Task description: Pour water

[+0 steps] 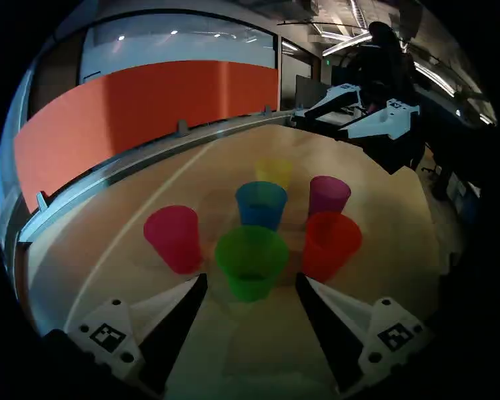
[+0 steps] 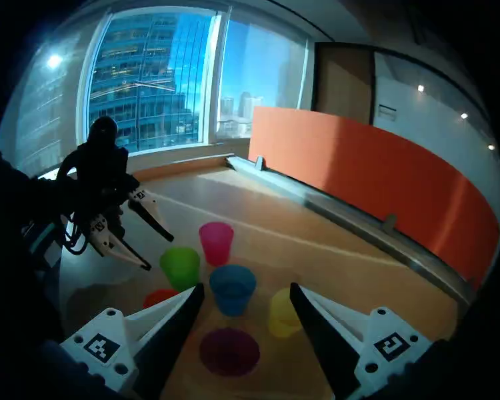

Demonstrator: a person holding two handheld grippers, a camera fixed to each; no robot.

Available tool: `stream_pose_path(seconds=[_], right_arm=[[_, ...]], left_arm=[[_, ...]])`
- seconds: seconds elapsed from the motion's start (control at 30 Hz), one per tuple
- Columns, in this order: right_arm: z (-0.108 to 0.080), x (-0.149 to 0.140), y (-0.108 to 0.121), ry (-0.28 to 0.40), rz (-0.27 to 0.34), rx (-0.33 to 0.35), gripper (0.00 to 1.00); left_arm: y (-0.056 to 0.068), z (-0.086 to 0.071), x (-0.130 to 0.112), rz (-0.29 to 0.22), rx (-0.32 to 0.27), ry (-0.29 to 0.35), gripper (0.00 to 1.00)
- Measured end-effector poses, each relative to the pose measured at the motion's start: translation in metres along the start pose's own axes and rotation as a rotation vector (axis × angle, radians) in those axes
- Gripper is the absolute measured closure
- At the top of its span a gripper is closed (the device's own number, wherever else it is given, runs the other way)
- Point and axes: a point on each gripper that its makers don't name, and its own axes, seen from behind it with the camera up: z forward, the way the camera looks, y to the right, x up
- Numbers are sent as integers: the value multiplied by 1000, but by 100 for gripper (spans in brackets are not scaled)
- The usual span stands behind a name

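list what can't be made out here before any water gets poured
Right gripper view: the orange-red translucent plastic cup is mostly hidden behind a finger of the right hand-held gripper.
Left gripper view: the yellow translucent plastic cup has its base hidden behind the blue translucent plastic cup.
Both views: whether any cup holds water; too small and tinted to tell.
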Motion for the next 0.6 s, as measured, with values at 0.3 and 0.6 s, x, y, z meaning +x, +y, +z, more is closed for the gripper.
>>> stream_pose_path(seconds=[0.3,0.6], right_arm=[[15,-4,0,-6,16,17,0],[24,-6,0,-13,17,23,0]], left_arm=[[3,21,-2,10,-24,-26,1],[3,38,2,9,-34,-29,2]])
